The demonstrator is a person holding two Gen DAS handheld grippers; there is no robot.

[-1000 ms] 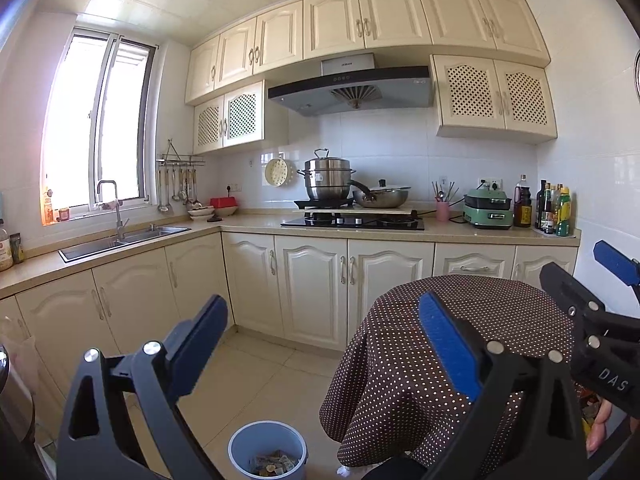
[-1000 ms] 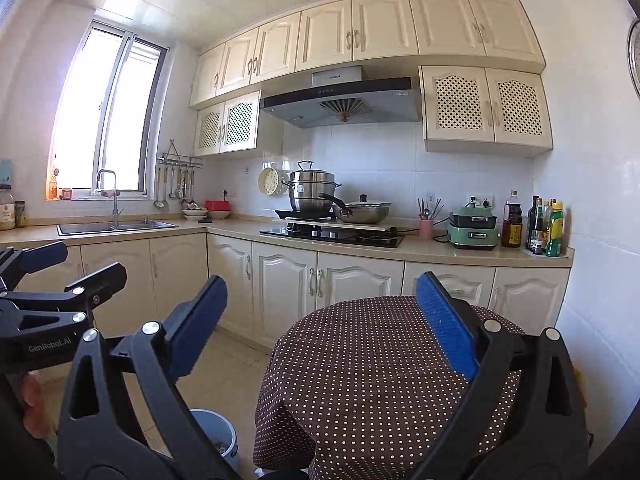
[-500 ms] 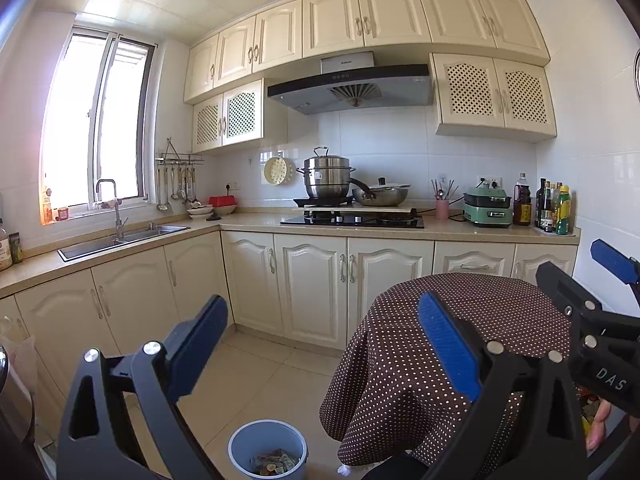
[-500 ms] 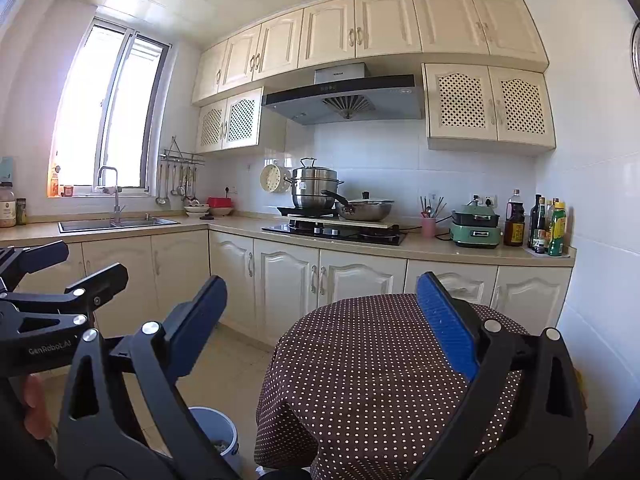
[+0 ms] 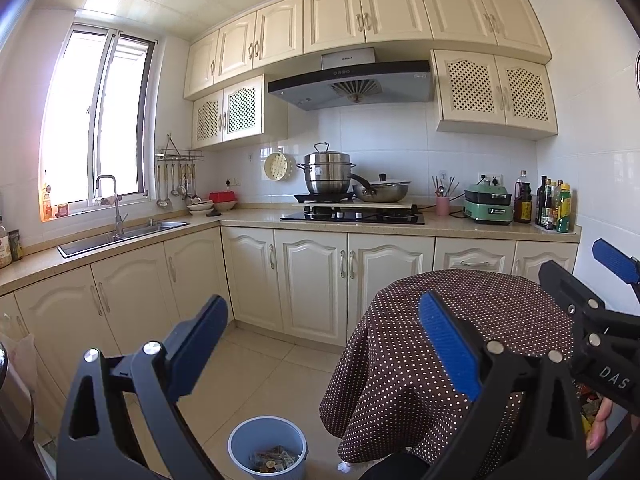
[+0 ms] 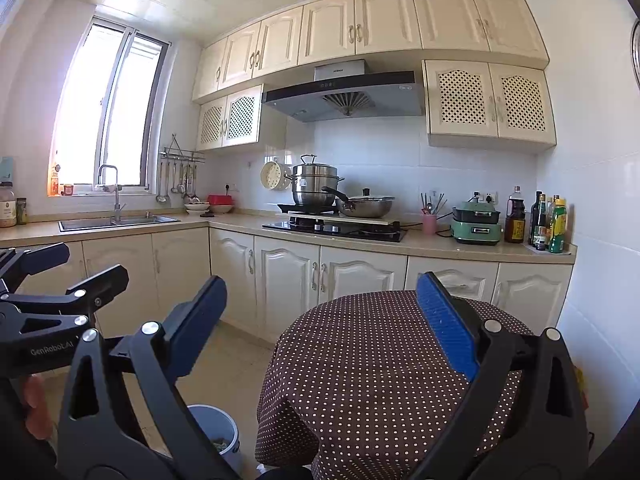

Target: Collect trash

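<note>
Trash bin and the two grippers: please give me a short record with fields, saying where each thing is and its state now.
trash bin: blue-grey, on the floor beside the round table, wrappers inside
table: round, brown dotted cloth, no trash seen on top
left gripper: open, holding nothing, up above the floor
right gripper: open, holding nothing, above the table's near edge
trash left to collect: none seen in either view

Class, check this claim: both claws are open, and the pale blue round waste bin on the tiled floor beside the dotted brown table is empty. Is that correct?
Not quite. The pale blue round waste bin already holds wrappers, as the left wrist view shows. The left claw and right claw are open, and the bin stands beside the dotted brown table.
</note>
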